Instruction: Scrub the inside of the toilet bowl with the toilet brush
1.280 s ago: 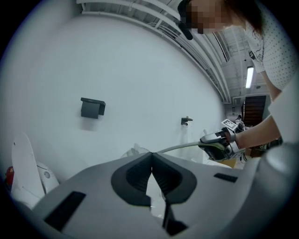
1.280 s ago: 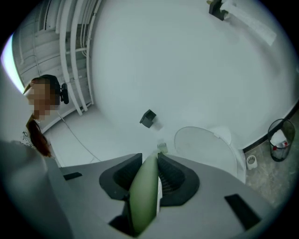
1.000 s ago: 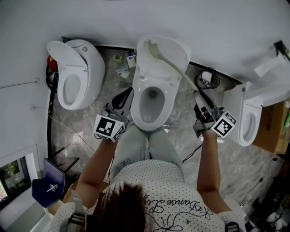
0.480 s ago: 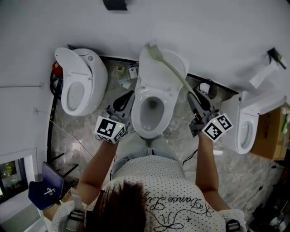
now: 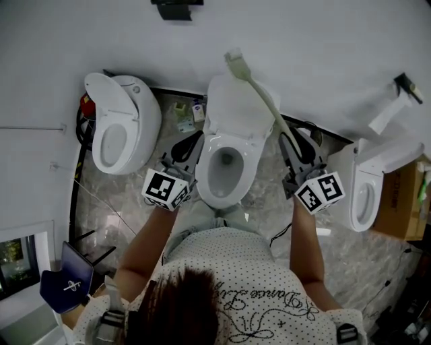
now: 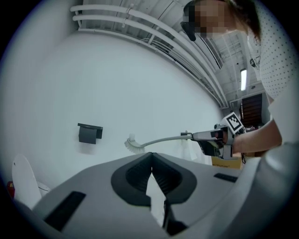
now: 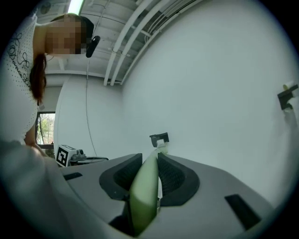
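Brush head sits higher than a second ago: it was over the raised lid, now it is past the lid's top edge and against the white wall (image 5: 316,47) at upper centre of the head view. Right gripper (image 5: 289,143) has shifted a bit toward frame centre.

Marbled floor (image 5: 121,202) fills the middle band. Three white toilets stand in a row along the wall: left toilet (image 5: 131,111) at upper left, lid up; centre toilet (image 5: 206,176) at frame centre, lid (image 5: 236,108) up and bowl open to the camera; right toilet (image 5: 367,202) at the right edge. Person (image 5: 222,283) stands at bottom centre facing the centre toilet, arms out on either side of it.

Left gripper (image 5: 195,138) is just left of the centre bowl rim; in the left gripper view its jaws are pressed together tip to tip. Right gripper is just right of the bowl, jaws pinching the pale green handle of the toilet brush (image 5: 259,91). The handle runs diagonally up-left from the jaws across the lid's right side; the brush head is above the toilet, not in the bowl. A dark wall fixture (image 5: 176,8) is at the top edge, centre. Small items on the floor between left and centre toilets, too small to tell.
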Demonstrator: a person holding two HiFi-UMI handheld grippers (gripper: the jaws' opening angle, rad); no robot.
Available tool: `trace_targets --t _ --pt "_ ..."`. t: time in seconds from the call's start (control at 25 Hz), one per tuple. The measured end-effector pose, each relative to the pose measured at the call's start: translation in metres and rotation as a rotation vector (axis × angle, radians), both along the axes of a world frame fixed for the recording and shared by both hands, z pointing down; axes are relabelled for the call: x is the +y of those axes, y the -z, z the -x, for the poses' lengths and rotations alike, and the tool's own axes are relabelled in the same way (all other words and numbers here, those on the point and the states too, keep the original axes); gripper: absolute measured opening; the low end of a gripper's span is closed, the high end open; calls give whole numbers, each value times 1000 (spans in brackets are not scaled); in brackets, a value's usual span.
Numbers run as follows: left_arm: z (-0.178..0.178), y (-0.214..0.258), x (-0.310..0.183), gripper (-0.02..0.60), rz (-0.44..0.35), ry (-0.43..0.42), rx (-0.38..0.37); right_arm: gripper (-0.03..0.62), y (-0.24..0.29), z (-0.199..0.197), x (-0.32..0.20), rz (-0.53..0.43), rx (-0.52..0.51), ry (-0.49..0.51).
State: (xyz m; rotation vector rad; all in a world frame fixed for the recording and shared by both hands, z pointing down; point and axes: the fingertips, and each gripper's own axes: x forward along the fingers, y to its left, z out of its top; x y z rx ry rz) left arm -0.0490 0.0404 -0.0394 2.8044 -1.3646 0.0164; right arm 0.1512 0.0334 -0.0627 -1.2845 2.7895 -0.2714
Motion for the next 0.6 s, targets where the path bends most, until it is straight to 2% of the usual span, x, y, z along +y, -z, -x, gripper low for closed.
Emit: trace_targets --t 0.6 --pt "-10 7 -1 3 -19 -48 15 117 7 16 6 -63 83 -13"
